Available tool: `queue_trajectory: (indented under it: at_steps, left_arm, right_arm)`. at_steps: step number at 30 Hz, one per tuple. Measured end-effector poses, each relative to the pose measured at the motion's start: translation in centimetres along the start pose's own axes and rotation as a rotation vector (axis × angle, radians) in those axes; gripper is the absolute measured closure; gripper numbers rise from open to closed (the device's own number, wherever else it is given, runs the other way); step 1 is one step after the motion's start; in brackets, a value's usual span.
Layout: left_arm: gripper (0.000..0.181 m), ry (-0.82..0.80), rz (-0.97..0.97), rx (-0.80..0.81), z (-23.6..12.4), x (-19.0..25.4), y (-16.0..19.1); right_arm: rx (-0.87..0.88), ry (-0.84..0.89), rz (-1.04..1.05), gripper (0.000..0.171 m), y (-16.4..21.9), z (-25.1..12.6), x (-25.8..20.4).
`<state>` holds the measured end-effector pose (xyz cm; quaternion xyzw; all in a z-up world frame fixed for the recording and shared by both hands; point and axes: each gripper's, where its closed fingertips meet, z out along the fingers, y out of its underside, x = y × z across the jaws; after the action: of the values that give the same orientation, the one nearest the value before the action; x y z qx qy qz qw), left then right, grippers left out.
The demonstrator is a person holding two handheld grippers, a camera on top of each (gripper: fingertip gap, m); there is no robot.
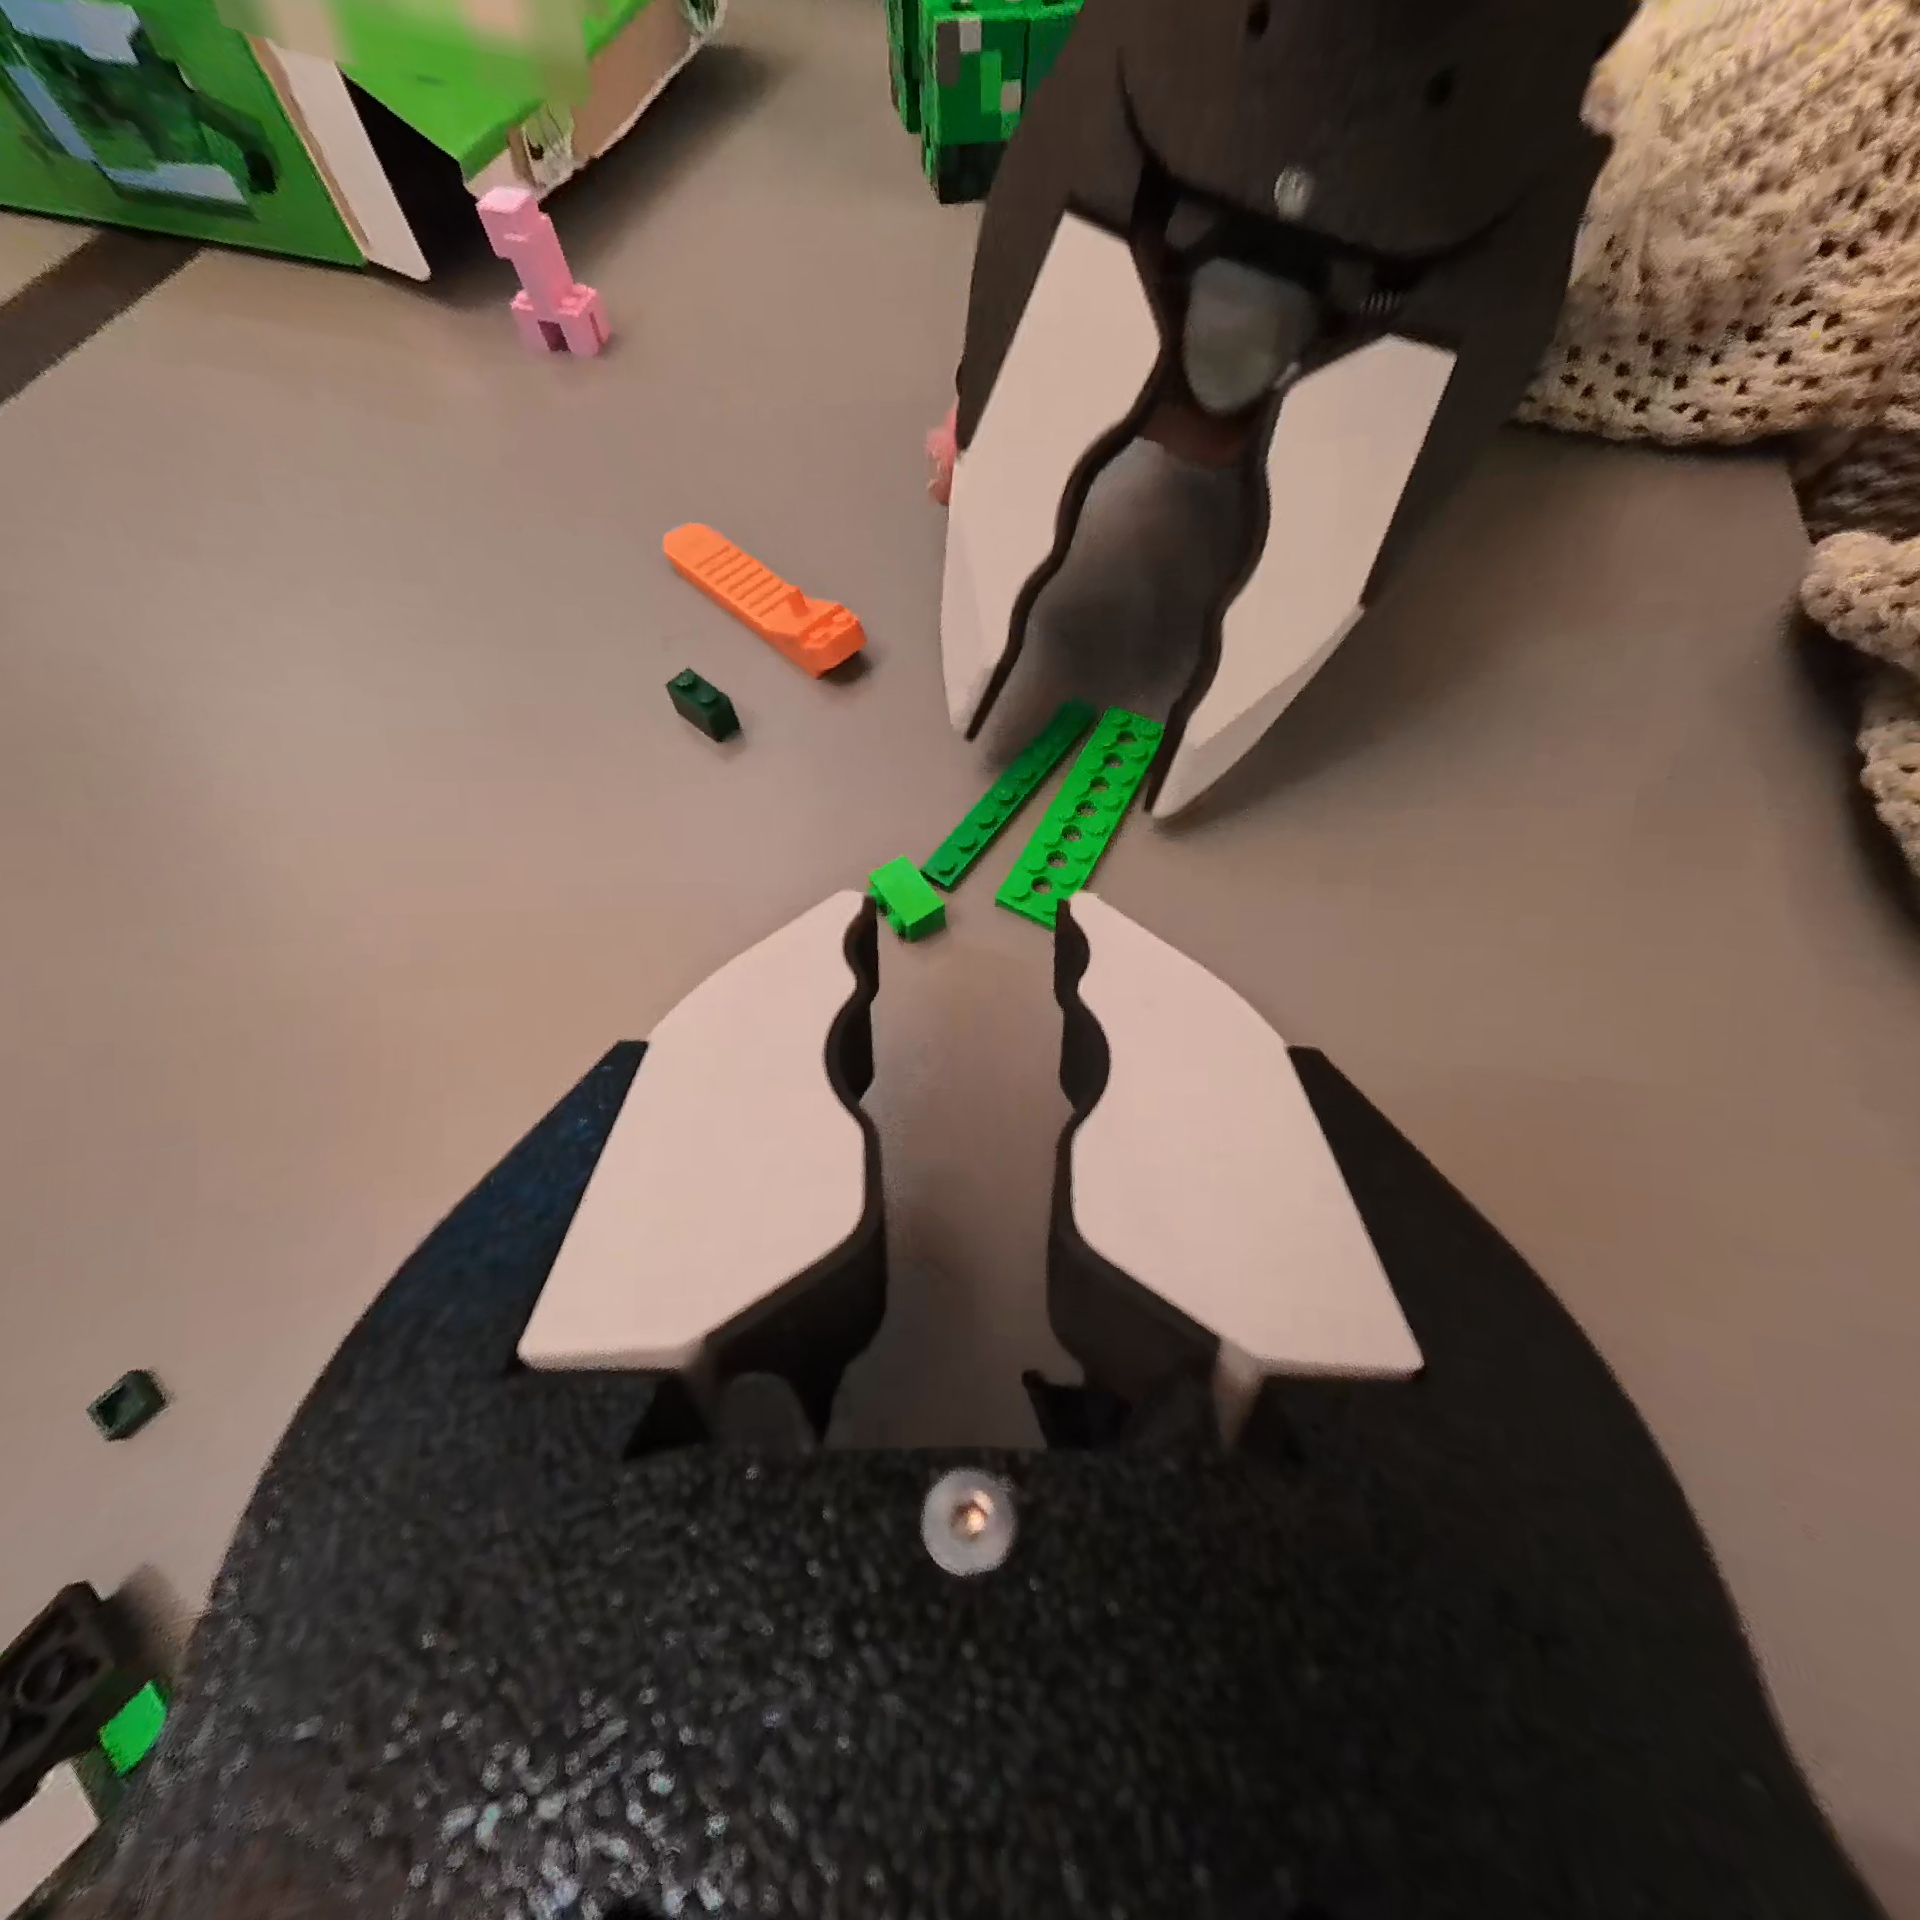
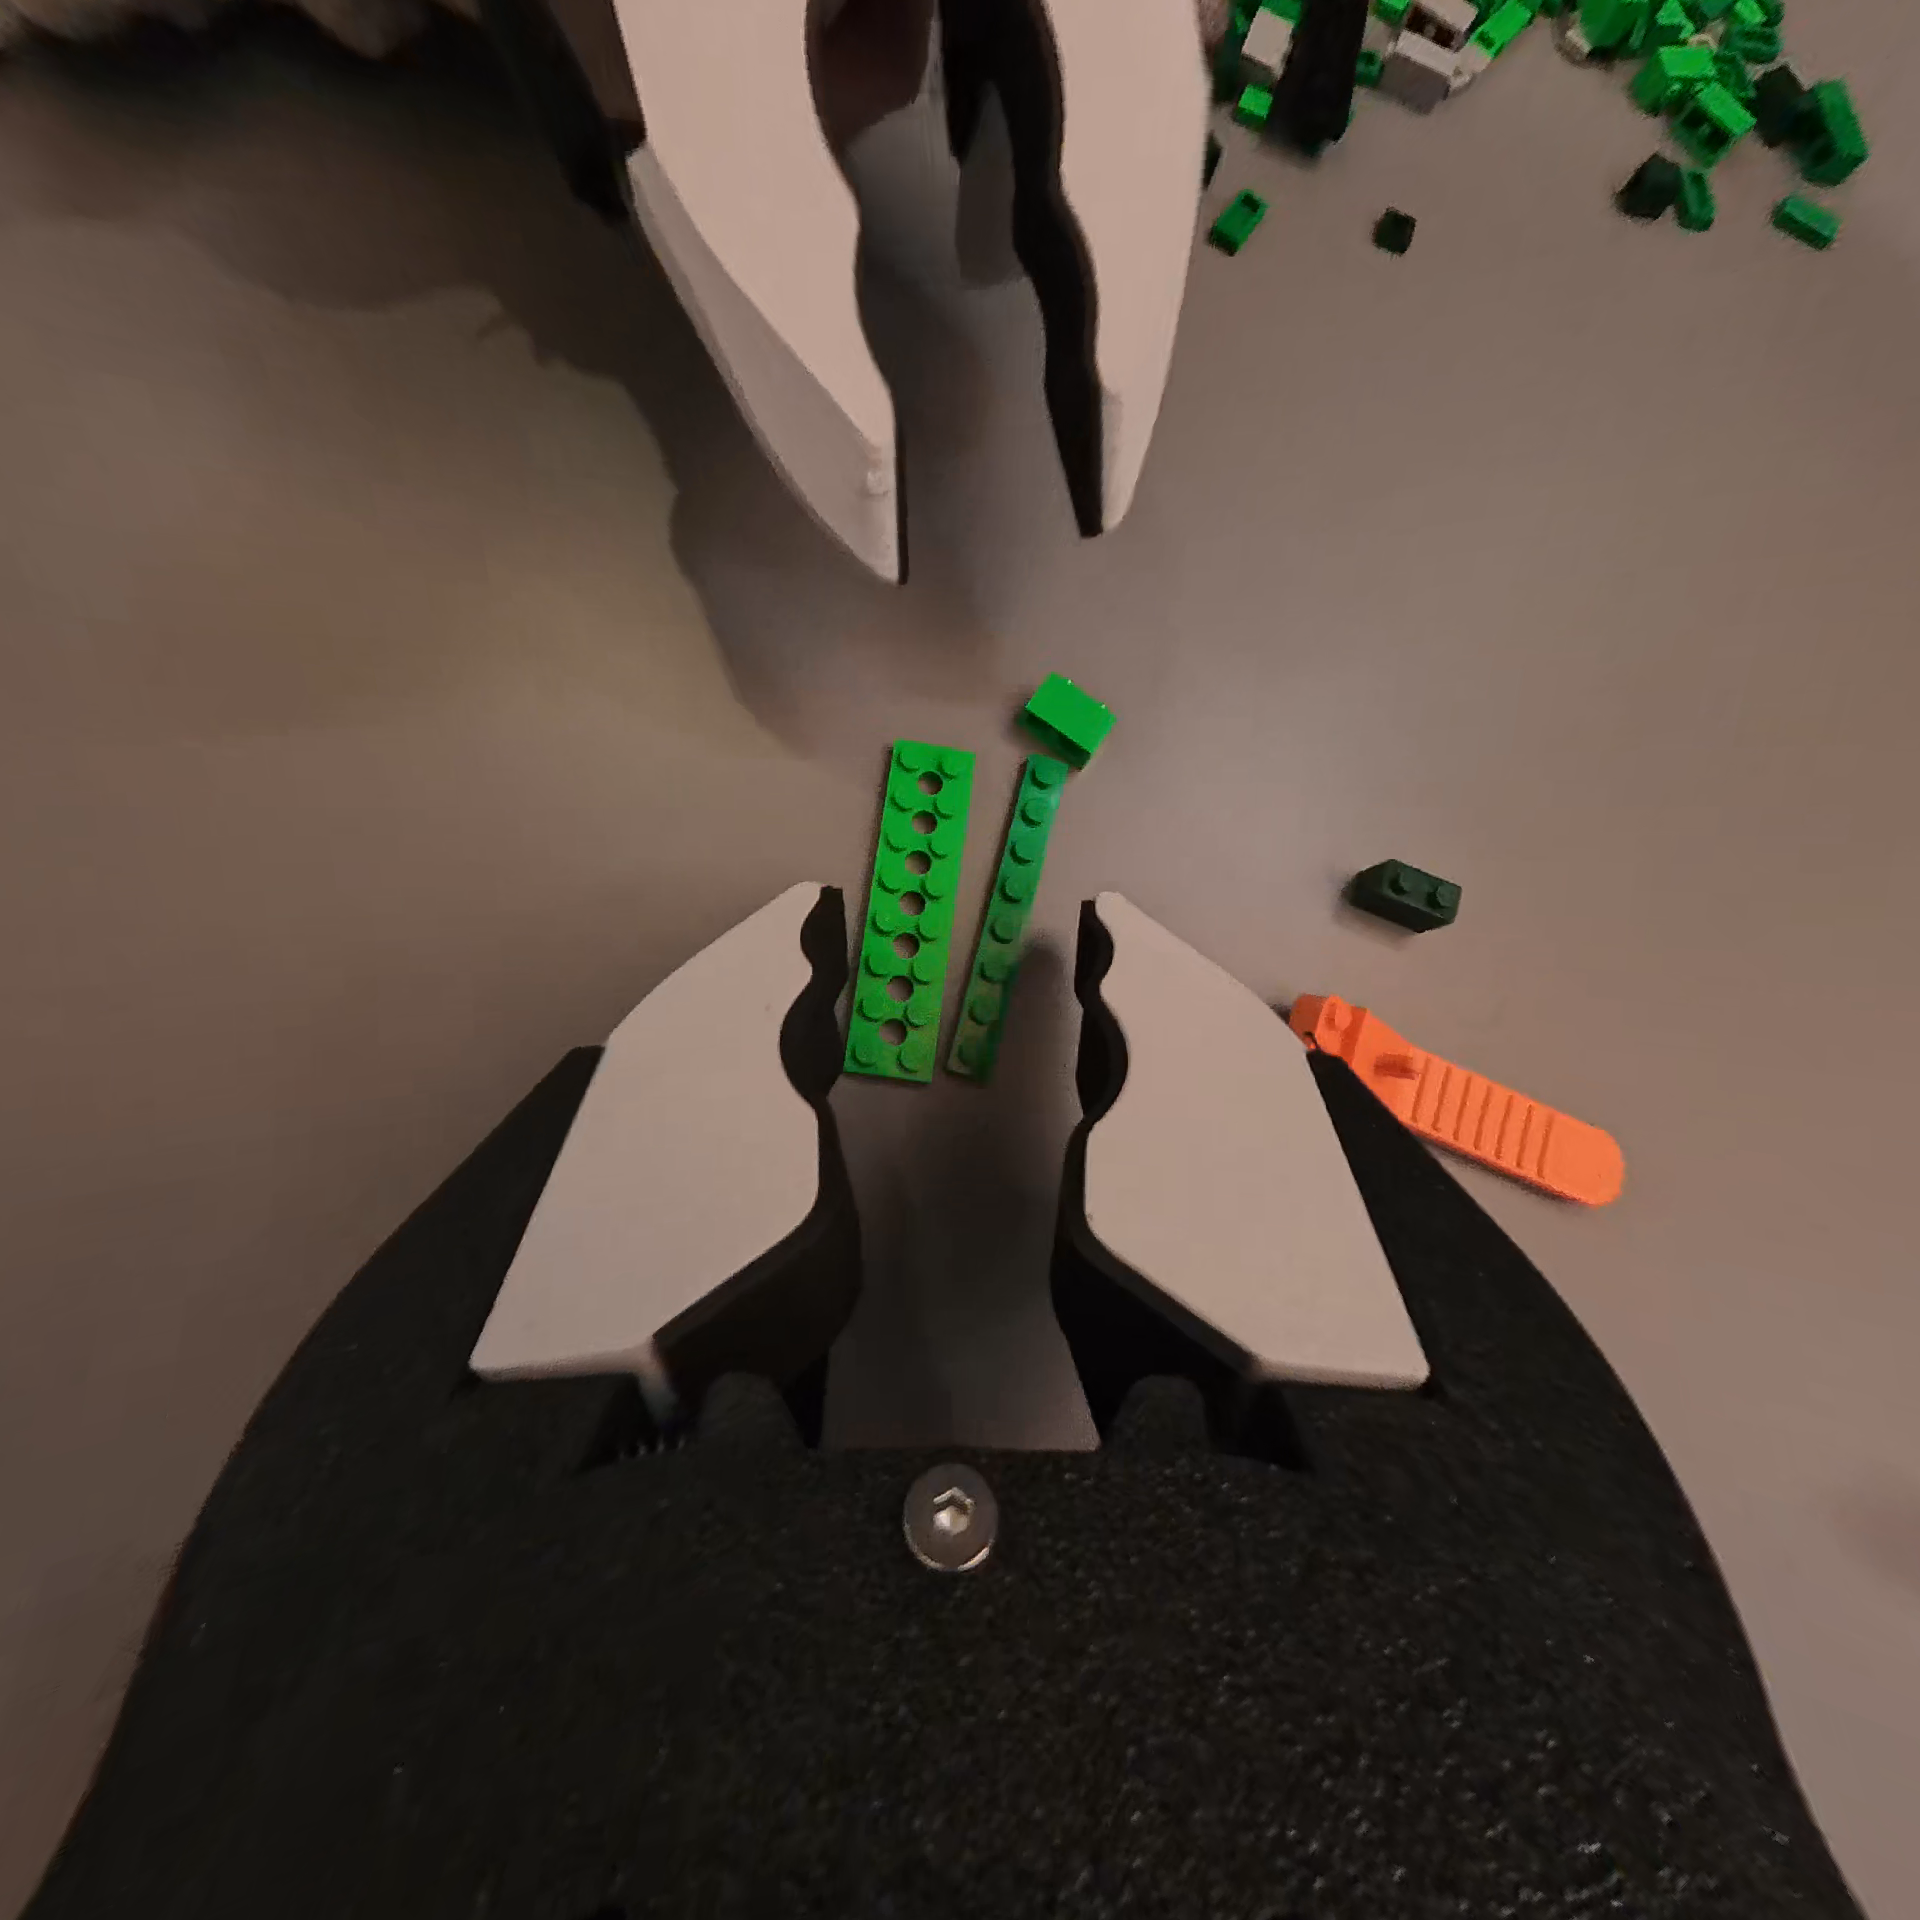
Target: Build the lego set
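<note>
Right wrist view: right claw [image 2: 951, 914] gapes empty around two green plates [image 2: 906, 906]; left claw [image 2: 987, 551], also parted, holds nothing.

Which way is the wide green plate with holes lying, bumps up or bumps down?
Bumps up. The wide green plate with holes lies flat on the table, and its round studs show on top.

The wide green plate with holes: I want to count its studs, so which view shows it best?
The right wrist view. There the wide green plate with holes lies almost fully visible from above, sharp, only its lower left edge behind the right tool. In the left wrist view the plate is smaller, slanted, with both ends partly covered by tool tips.
</note>
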<state>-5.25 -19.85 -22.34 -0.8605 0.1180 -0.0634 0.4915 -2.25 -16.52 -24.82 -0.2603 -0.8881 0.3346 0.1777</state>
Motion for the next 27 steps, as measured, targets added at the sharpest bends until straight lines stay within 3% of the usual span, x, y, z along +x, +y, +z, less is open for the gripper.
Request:
queue_trajectory:
  at_steps: [8,22,25,27]
  left_arm:
    - [0.151,0.005,0.013,0.002,0.2,0.2,0.0]
    - [0.169,0.037,0.136,-0.095,1.6,2.1,1.2]
    - [0.174,0.039,0.177,-0.124,1.9,2.6,1.6]
    - [0.174,0.03,0.184,-0.139,2.1,2.6,1.8]
  right_arm:
    - [-0.031,-0.013,0.01,0.147,0.4,0.4,-0.2]
    - [0.002,-0.011,-0.049,0.143,0.6,-1.6,0.2]
    - [0.014,-0.099,-0.069,0.17,1.5,-2.7,-0.6]
    - [-0.025,-0.11,-0.061,0.171,2.7,-2.8,-0.7]
